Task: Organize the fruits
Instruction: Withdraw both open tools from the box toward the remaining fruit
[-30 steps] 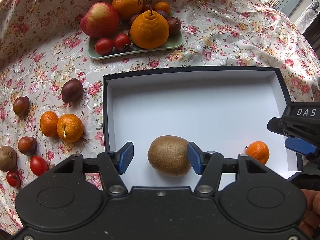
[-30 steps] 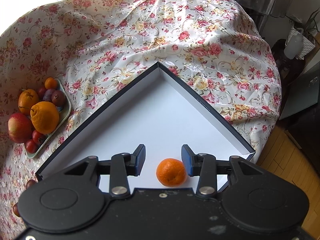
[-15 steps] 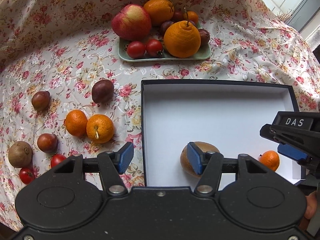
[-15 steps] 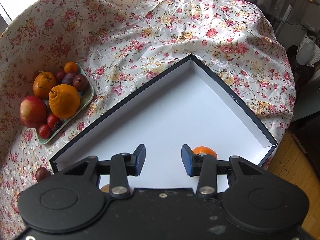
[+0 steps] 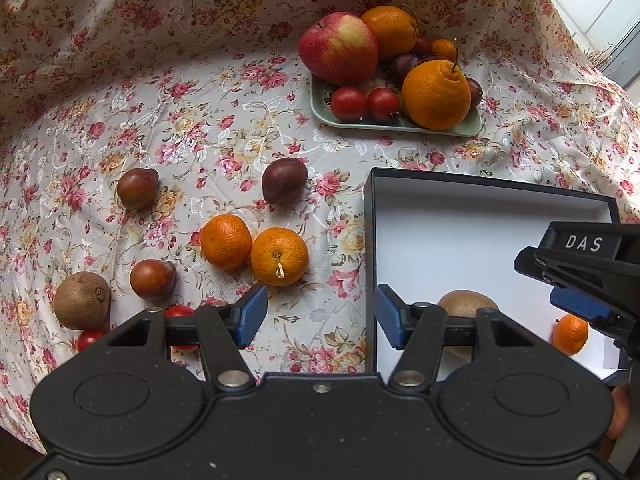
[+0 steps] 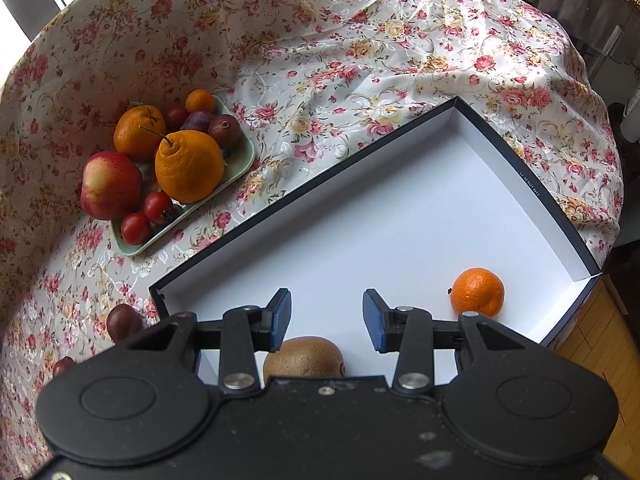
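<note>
1. Your left gripper (image 5: 318, 316) hangs over the flowered cloth (image 5: 208, 128) just beside the left wall of the box (image 5: 370, 240). Its jaws stand partly spread, nothing between them.
2. Your right gripper (image 6: 323, 318) is over the box floor. Its jaws are apart and empty.
3. In the box there are 2 fruits: 1 kiwi (image 6: 304, 356) near the front edge, partly hidden under your right gripper, and 1 small mandarin (image 6: 477, 292) towards the right corner. The two are well apart.
4. Loose on the table to the left of the box, in the left wrist view:
   - 2 mandarins touching each other: one (image 5: 226, 242), the other with a stem (image 5: 280, 256).
   - 3 dark plum-like fruits: (image 5: 285, 180), (image 5: 137, 189), (image 5: 153, 280).
   - 1 kiwi (image 5: 81, 300) at the far left.
   - 2 small tomatoes, partly hidden by your left gripper: (image 5: 180, 312), (image 5: 90, 339).
5. The green tray (image 5: 400, 126) sits behind the box, apart from it. It carries:
   - 1 apple (image 5: 339, 54).
   - 2 big oranges: one with a knobbed top (image 5: 436, 94), one at the back (image 5: 390, 32).
   - 1 small mandarin at the back (image 5: 443, 48).
   - 2 tomatoes at the front (image 5: 348, 104), (image 5: 383, 103).
   - Several dark plums between them, overlapped. I can't count them for sure.
</note>
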Tool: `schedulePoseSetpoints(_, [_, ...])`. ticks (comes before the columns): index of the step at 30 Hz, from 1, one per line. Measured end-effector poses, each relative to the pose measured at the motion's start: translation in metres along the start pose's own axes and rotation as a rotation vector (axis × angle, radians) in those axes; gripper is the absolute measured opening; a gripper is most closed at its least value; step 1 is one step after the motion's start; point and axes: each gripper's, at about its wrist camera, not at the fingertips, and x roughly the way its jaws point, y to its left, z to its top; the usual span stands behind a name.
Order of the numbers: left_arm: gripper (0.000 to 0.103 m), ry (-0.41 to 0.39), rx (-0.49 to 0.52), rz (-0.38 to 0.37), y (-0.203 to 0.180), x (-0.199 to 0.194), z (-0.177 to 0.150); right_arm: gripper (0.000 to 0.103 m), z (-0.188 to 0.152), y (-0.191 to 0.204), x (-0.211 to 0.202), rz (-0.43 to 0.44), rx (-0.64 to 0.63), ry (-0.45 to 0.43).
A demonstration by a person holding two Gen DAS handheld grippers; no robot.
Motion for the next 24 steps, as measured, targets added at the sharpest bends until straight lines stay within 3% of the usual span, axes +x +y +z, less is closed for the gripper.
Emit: schedulePoseSetpoints(24, [0.063, 0.008, -0.138, 0.043, 0.090, -0.005, 0.002, 0.043, -0.032, 0.089, 0.007, 0.068, -0.111, 0.050])
